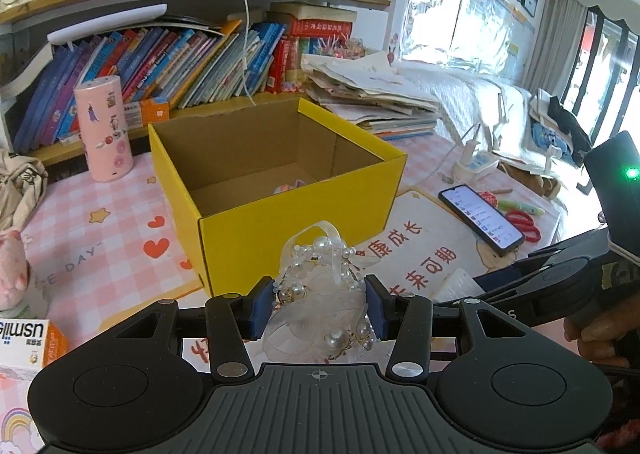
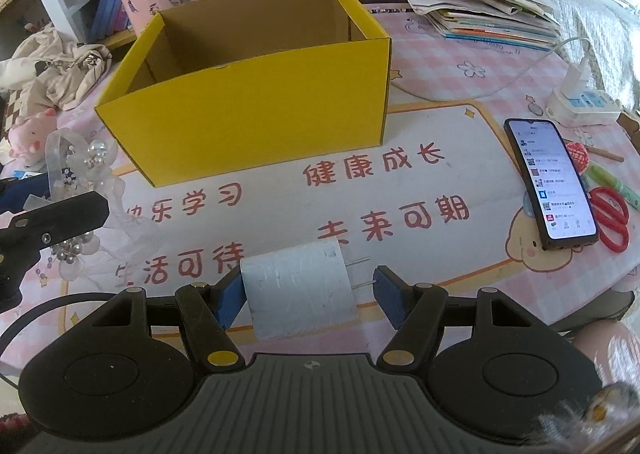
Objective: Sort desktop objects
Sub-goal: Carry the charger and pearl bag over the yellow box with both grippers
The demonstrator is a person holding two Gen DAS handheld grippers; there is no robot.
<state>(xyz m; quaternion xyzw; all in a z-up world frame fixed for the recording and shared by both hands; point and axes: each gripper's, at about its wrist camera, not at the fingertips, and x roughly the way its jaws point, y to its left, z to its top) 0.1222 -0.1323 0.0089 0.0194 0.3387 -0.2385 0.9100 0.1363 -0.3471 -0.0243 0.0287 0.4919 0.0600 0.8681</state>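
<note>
**A:** Blue pads on the left hand-held gripper (image 1: pixel 319 308) press in from both sides on the pearl-and-ribbon hair ornament (image 1: pixel 320 286), low in the middle of the left wrist view. Why squeeze at the waist?

**B:** Probably because the ribbon is limp; pinching the beaded core keeps the loops from slipping out, I'd say.

**A:** And the right hand-held gripper (image 2: pixel 306 296)?

**B:** Its jaws stand at a middling width around the white charger plug (image 2: pixel 298 288). The left pad touches the plug's body, the right pad meets the prong tips. It seems held lengthwise, and the prong end looks like the weaker contact.

**A:** Both items are off the table (image 2: pixel 460 54), then?

**B:** They appear lifted, just short of the yellow cardboard box (image 2: pixel 256 110), which sits mid-frame with its open top facing up, likely so things can drop in. Something small and colourful already lies inside.

**A:** Farther right?

**B:** A phone (image 2: pixel 550 182) and red scissors (image 2: pixel 610 218), unsorted so far.
</note>
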